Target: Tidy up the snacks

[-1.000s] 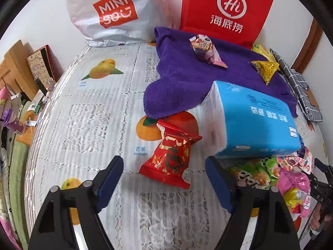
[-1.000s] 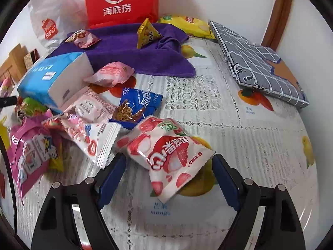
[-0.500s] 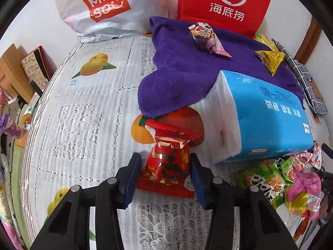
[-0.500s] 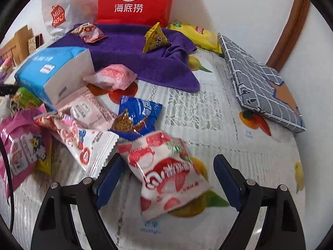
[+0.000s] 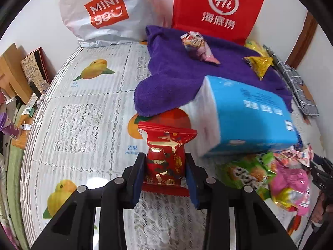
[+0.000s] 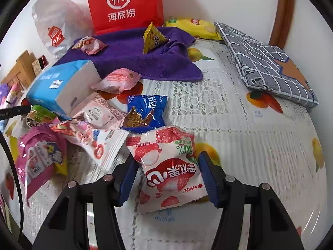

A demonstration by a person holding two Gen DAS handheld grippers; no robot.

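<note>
My left gripper (image 5: 165, 174) is shut on a red and gold snack packet (image 5: 165, 152) that stands upright between the blue pads, just above the tablecloth. My right gripper (image 6: 166, 176) has its jaws close on both sides of a white and red strawberry snack packet (image 6: 168, 166), which is squeezed and tilted up. A purple towel (image 5: 177, 70) at the back holds a pink packet (image 5: 196, 45) and a yellow triangular packet (image 5: 259, 64). A pile of loose snack packets (image 6: 83, 129) lies left of my right gripper.
A blue tissue pack (image 5: 245, 116) lies right of my left gripper. A red paper bag (image 5: 218, 8) and a white plastic bag (image 5: 104, 14) stand against the wall. A grey checked cushion (image 6: 268, 64) and a yellow chip bag (image 6: 193, 26) lie at the back right.
My left gripper closed on the red packet and tipped it upright. My right gripper moved forward over the strawberry packet and its jaws narrowed onto it.
</note>
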